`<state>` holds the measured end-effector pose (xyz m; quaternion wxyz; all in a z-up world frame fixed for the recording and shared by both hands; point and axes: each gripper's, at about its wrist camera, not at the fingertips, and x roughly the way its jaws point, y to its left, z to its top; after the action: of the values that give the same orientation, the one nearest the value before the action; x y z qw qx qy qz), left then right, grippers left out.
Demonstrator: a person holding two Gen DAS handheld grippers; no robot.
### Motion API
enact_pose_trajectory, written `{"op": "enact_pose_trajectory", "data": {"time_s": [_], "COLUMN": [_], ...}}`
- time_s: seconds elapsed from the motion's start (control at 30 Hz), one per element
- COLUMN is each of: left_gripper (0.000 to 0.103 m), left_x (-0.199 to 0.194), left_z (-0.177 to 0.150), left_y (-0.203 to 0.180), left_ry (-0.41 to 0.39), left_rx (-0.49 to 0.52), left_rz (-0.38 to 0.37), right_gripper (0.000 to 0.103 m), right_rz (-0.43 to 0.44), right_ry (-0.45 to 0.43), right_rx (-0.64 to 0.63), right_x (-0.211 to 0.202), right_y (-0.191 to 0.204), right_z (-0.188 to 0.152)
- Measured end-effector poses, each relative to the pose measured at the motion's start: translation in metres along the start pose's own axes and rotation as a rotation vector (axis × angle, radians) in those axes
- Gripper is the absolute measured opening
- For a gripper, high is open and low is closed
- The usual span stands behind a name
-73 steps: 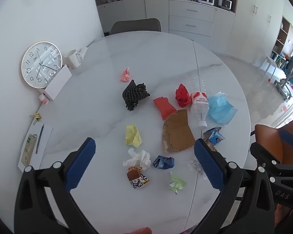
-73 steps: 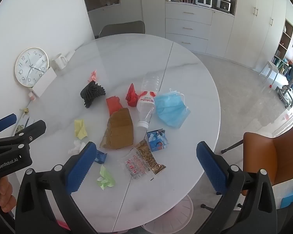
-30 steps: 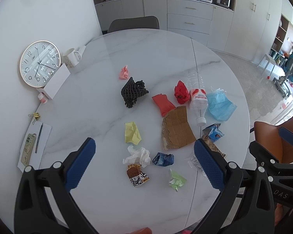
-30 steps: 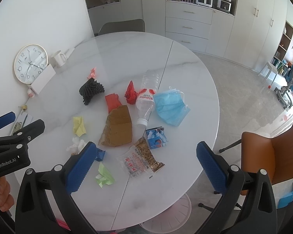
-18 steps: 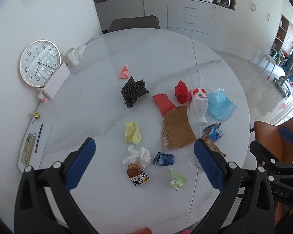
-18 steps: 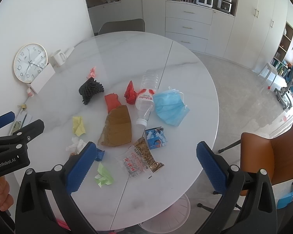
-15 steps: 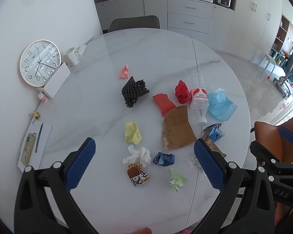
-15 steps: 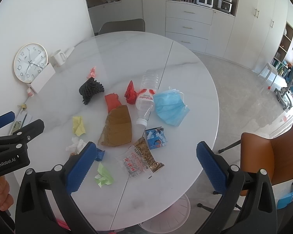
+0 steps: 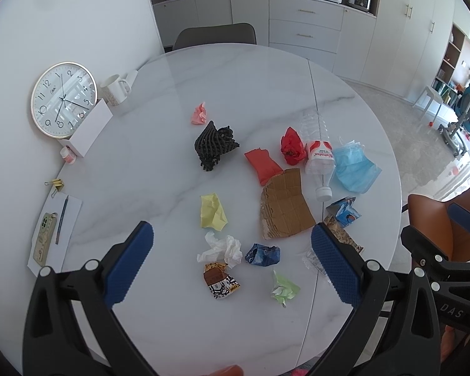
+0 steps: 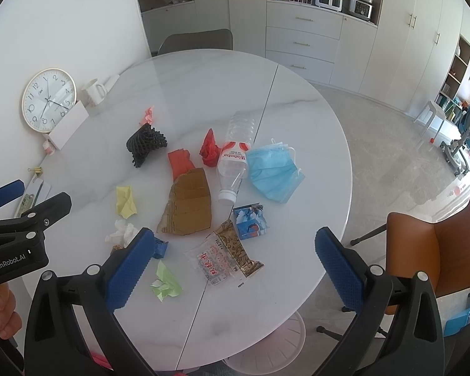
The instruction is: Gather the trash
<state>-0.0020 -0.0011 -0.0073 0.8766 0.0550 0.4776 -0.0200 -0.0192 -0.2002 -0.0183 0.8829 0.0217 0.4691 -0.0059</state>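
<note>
Trash [image 9: 286, 206] lies scattered across a round marble table [image 9: 159, 169]. Above the table's near edge, the left gripper [image 9: 232, 255] and right gripper [image 10: 230, 260] hang spread wide, holding and touching nothing.

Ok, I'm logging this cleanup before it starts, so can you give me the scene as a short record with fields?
surface: round white marble table
left gripper: open, above the table, holding nothing
right gripper: open, holding nothing
large trash: plastic bottle lying down, blue face mask, cardboard piece
small trash: crumpled papers and wrappers, all loose on the table
not trash: wall clock, mug, phone
</note>
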Motion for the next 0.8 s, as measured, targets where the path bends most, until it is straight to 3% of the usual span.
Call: {"op": "enact_pose_trajectory", "data": {"time_s": [0.5,0.8], "left_gripper": [0.097,0.097], "left_x": [0.005,0.029], "left_z": [-0.001,-0.011], "left_y": [0.005,0.031], "left_ry": [0.005,0.007], "left_rx": [0.001,-0.075], "left_rz": [-0.016,-0.121], "right_gripper": [0.101,0.101], "right_rz": [-0.005,0.007], "right_ry": [0.001,0.01], "right_rx": [-0.001,0.014], "right_x": [0.006,0.027], "right_y": [-0.001,-0.007], "right_z": [-0.003,-0.01]}}
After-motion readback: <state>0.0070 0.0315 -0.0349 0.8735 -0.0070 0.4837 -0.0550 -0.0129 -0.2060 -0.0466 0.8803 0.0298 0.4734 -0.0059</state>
